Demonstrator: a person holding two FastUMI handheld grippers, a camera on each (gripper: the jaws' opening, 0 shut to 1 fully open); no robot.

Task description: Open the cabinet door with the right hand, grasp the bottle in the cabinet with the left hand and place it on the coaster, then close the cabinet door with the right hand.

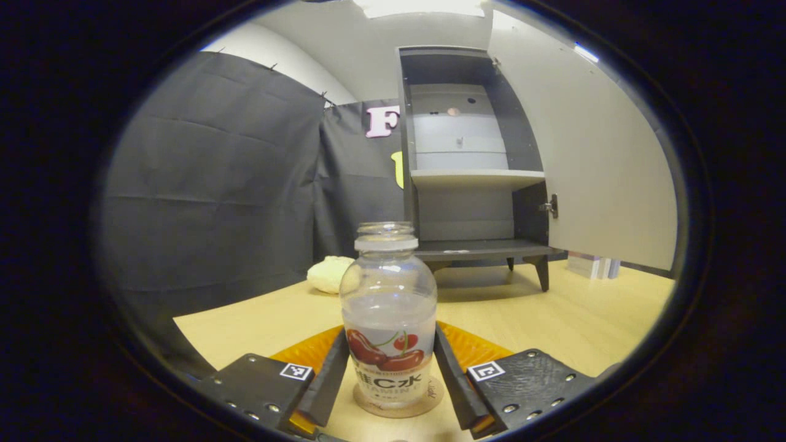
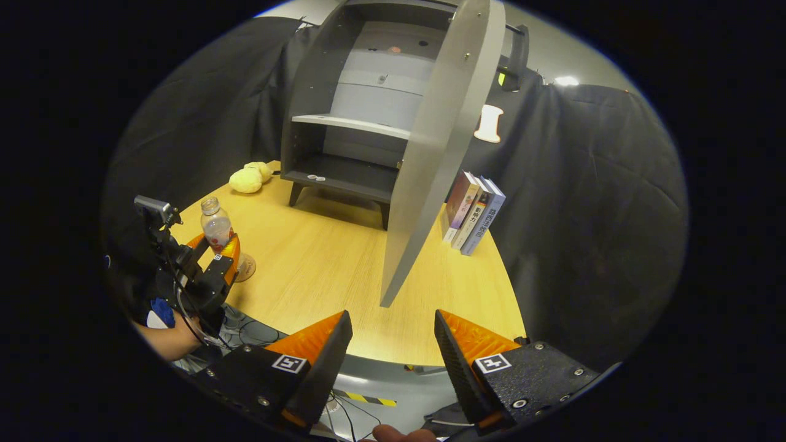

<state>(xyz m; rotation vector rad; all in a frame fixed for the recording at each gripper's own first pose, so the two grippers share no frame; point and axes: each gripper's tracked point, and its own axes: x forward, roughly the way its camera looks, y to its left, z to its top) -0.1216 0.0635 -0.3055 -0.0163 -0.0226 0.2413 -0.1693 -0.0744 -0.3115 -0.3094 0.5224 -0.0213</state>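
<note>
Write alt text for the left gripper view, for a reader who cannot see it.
A clear bottle stands on a round coaster on the wooden table, between the left gripper's fingers, which flank its lower part. Behind it, the cabinet stands with its door swung open and its shelves bare. A pale soft lump lies to the left.

Coaster (image 1: 402,406): mostly covered by bottle (image 1: 389,319), only a rim showing at the base. Contact between left gripper (image 1: 393,374) fingers and bottle: too close to tell. Small pale items on cabinet (image 2: 350,123) floor: too small to identify. Cabinet top cut off in right gripper view. Books (image 2: 473,212): partly hidden behind open door (image 2: 436,153). Person's arm (image 2: 169,341): cut at edge.
</note>
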